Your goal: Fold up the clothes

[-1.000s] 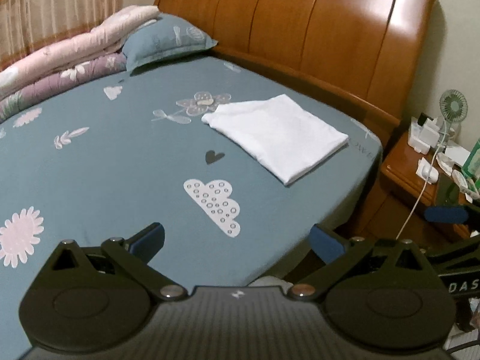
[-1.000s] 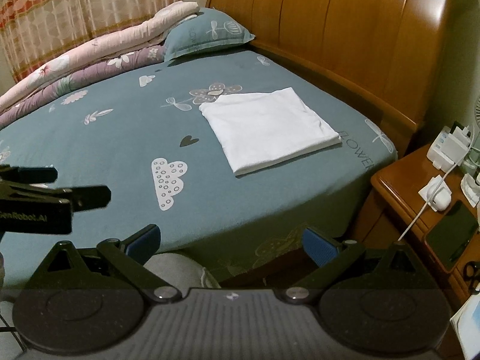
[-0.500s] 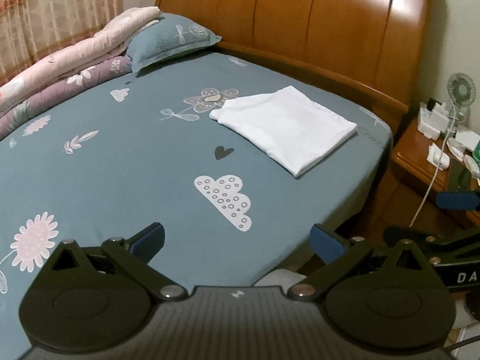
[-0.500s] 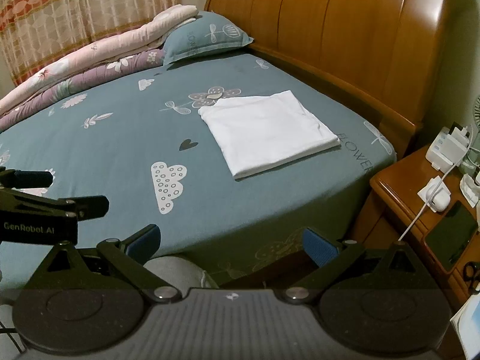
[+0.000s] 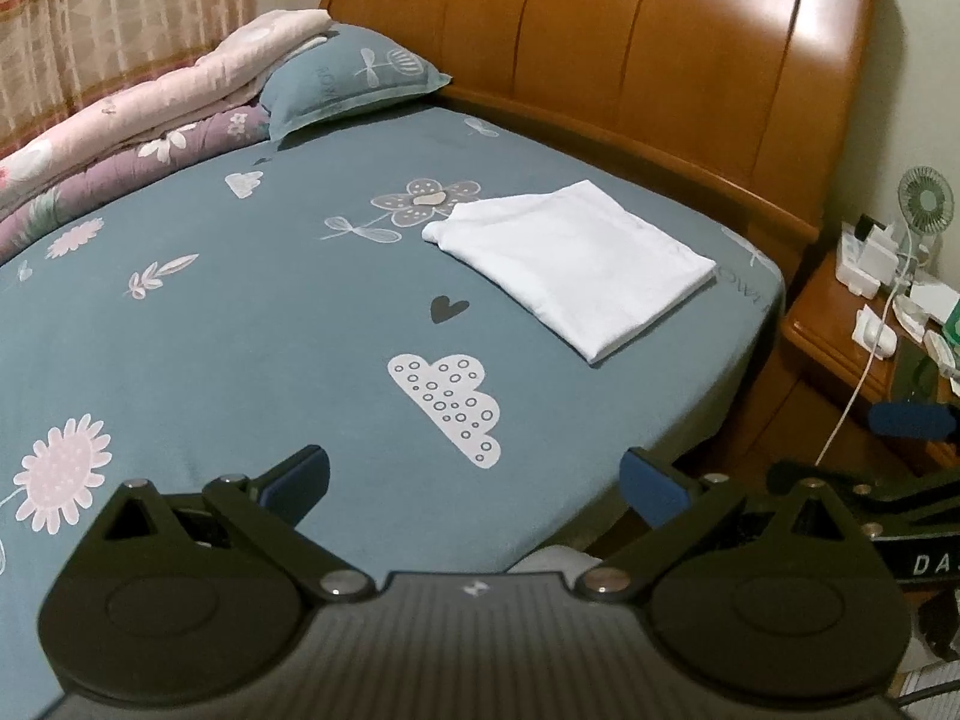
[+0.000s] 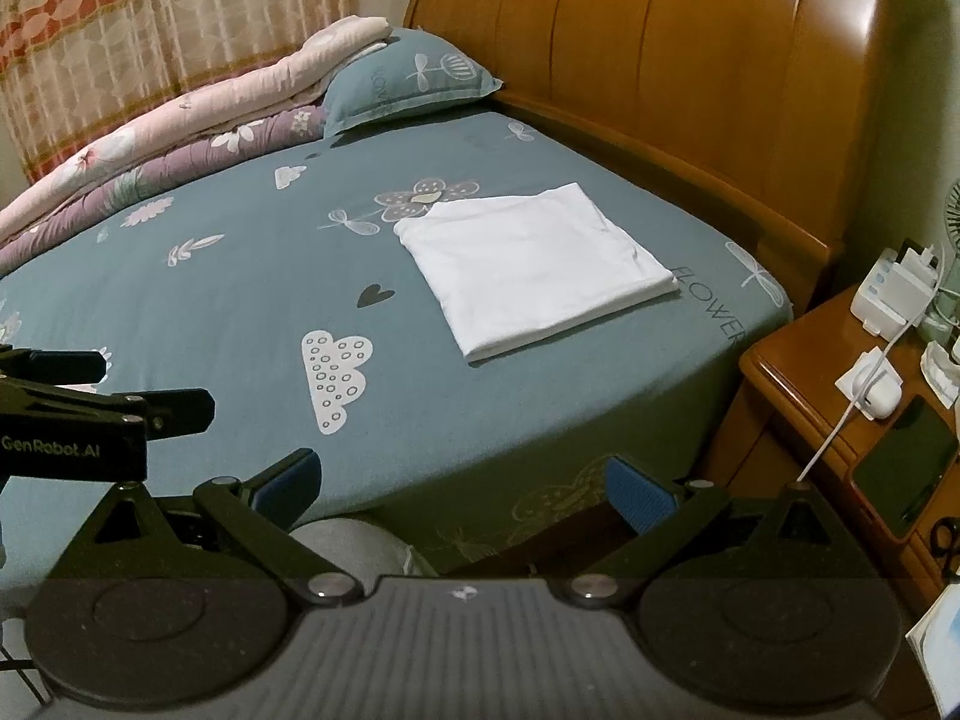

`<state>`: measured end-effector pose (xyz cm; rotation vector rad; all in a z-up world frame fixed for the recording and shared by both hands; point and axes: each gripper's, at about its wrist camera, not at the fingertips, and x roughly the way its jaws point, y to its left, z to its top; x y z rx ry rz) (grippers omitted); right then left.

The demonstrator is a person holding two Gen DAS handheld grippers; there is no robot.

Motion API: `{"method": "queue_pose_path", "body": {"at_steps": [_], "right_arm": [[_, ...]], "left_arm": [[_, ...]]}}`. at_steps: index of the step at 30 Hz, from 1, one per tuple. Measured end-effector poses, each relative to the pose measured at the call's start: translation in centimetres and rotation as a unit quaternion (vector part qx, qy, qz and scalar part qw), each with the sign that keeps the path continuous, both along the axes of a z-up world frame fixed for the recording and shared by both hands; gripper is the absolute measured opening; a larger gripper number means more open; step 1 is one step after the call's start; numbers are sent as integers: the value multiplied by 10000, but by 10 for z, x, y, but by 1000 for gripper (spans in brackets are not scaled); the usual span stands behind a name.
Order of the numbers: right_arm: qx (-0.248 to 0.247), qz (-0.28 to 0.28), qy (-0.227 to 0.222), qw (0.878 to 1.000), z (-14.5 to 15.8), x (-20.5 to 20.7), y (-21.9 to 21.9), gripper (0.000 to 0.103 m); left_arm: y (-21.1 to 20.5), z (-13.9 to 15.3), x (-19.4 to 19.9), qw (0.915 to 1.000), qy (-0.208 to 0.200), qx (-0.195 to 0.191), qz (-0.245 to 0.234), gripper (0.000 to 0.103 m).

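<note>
A white garment point(image 5: 576, 261) lies folded into a flat rectangle on the blue patterned bed sheet point(image 5: 240, 324), near the headboard corner; the right wrist view shows the garment point(image 6: 531, 267) too. My left gripper point(image 5: 474, 483) hovers open over the near edge of the bed, well short of the garment, with nothing between its blue pads. Beyond the bed's edge, my right gripper point(image 6: 459, 486) is held open and empty. Each gripper shows at the side of the other's view.
A wooden headboard point(image 5: 630, 48) rises behind the bed. A blue pillow point(image 5: 354, 81) and rolled quilts point(image 5: 138, 120) sit at the far left. To the right, a wooden nightstand point(image 6: 840, 414) holds chargers, a cable, a phone and a small fan point(image 5: 924, 204).
Both grippers have drawn back slightly from the bed and stayed open. The folded white garment has not moved.
</note>
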<state>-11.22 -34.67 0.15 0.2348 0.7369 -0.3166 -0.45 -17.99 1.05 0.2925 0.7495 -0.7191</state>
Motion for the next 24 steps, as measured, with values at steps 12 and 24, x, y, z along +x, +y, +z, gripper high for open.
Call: {"method": "queue_pose_path", "body": {"at_steps": [12,24], "right_arm": [[13,18,44,10000,-2,3,1,103],[8,38,100,9999,-5,5,4,103]], "left_arm": [[3,-5,7,9998,127,-34,163,102],[4,-7,8,9997,65,-10,221,102]]}}
